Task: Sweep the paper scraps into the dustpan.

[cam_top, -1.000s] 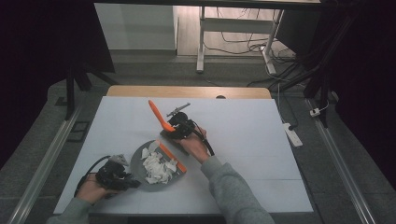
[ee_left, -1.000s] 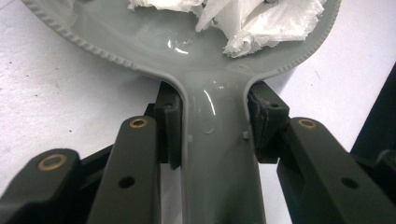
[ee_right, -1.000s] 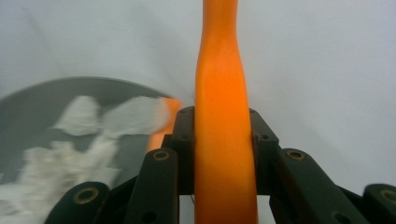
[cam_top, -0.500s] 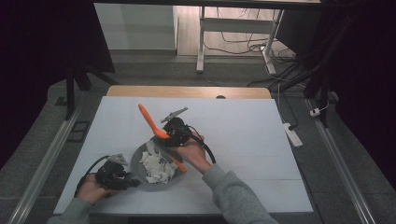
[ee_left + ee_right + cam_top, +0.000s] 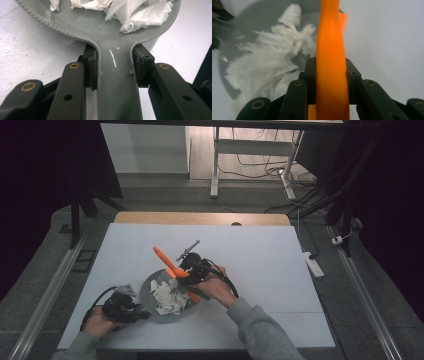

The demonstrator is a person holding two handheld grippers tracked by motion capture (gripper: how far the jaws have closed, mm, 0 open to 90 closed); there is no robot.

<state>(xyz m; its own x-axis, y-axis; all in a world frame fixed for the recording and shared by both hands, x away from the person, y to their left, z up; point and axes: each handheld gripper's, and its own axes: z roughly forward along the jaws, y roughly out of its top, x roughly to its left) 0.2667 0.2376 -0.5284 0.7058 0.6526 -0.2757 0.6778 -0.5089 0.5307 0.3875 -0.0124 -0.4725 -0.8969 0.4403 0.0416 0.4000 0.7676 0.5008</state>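
Left gripper view showed the left claw [image 5: 113,75] clamped on the grey dustpan [image 5: 115,37] handle, torn paper [image 5: 135,12] heaped just ahead. Right claw [image 5: 332,72] gripped an orange tool [image 5: 330,57] upright between its pads, beside the paper, above the tabletop [image 5: 260,250].

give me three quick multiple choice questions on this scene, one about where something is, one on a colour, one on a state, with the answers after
1. Where is the torn white paper?
A. in the grey pan
B. on the floor
C. on the wooden strip

2. What colour is the tool in the right gripper?
A. blue
B. orange
C. green

3. How is the left gripper set?
A. open above the table
B. shut on the paper
C. shut on the pan handle

Answers: 1 A, the scraps lie heaped inside the pan. 2 B, a bright orange shaft runs between its jaws. 3 C, both pads press the handle's sides.
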